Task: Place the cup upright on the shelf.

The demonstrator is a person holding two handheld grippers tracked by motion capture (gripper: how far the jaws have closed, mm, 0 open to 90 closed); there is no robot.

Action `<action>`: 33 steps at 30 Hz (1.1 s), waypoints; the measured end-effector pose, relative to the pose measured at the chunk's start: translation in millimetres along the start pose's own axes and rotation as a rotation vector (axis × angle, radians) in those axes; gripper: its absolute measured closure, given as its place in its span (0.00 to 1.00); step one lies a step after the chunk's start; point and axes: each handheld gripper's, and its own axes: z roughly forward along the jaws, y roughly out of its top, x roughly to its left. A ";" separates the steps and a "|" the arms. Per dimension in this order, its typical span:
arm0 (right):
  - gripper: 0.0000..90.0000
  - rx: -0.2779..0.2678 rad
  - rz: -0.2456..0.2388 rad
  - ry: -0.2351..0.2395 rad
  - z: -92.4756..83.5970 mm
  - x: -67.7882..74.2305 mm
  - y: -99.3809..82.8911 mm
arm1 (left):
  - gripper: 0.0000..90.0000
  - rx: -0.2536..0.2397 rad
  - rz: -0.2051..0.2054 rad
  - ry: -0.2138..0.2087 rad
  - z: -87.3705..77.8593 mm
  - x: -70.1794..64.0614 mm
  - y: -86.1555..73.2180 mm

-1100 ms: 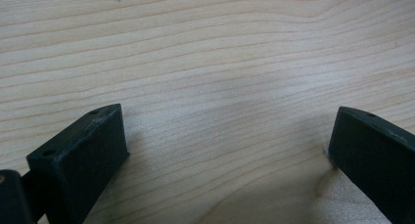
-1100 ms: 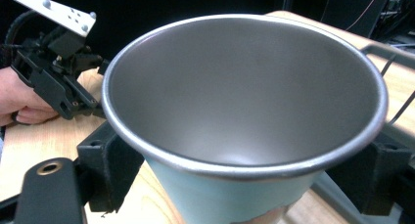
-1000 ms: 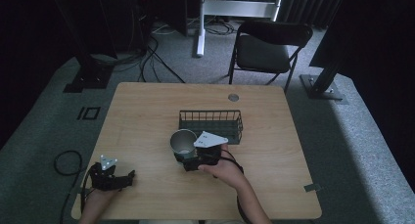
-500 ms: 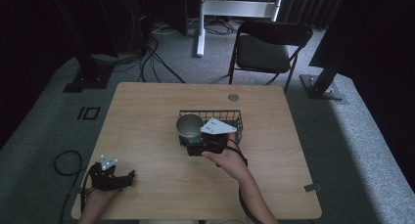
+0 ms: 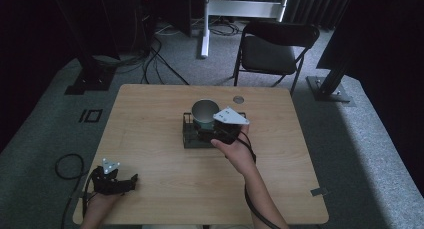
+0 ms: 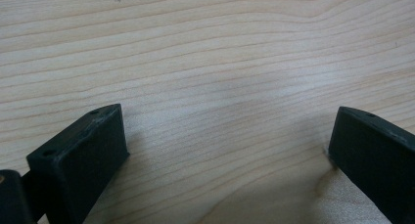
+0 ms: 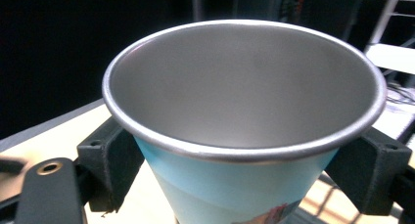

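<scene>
- The left gripper (image 5: 131,181) rests at the table's (image 5: 150,114) near left corner in the high view, well apart from everything else there.
- The left gripper view adds what the high view cannot resolve: its two black jaws stand wide apart with bare wood grain between them, nothing held.
- The wire basket (image 5: 192,138) sits mid-table; the cup (image 5: 205,112) is above its far part, whether touching it I cannot tell.
- The right gripper (image 5: 212,128), clamped on the cup, is over the basket, the hand (image 5: 235,149) just behind it.
- The right gripper view shows the grip itself: a jaw pressed to each side of the cup's (image 7: 244,111) pale blue wall just under the rolled rim, and a bare metal inside.
- The cup's long axis runs roughly upright, mouth upward and leaning slightly toward the person, narrower base downward.
</scene>
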 end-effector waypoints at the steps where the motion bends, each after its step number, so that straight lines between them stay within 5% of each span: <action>1: 0.16 -0.003 0.006 -0.020 0.6 -2.3 1.2 | 0.02 0.000 0.000 0.000 0.0 0.0 0.0; 6: 0.16 -0.003 0.032 -0.123 4.3 -13.3 3.8 | 0.02 0.000 0.000 0.000 0.0 0.0 0.0; 10: 0.16 0.000 0.040 -0.160 7.2 -18.4 2.1 | 0.02 0.000 0.000 0.000 0.0 0.0 0.0; 17: 0.16 0.032 0.086 -0.271 19.8 -29.5 -14.9 | 0.02 0.000 0.002 0.001 0.0 0.1 -0.1; 33: 0.16 0.085 0.127 -0.293 39.6 -33.5 -41.9 | 0.02 0.000 0.000 0.000 0.0 -0.1 -0.1</action>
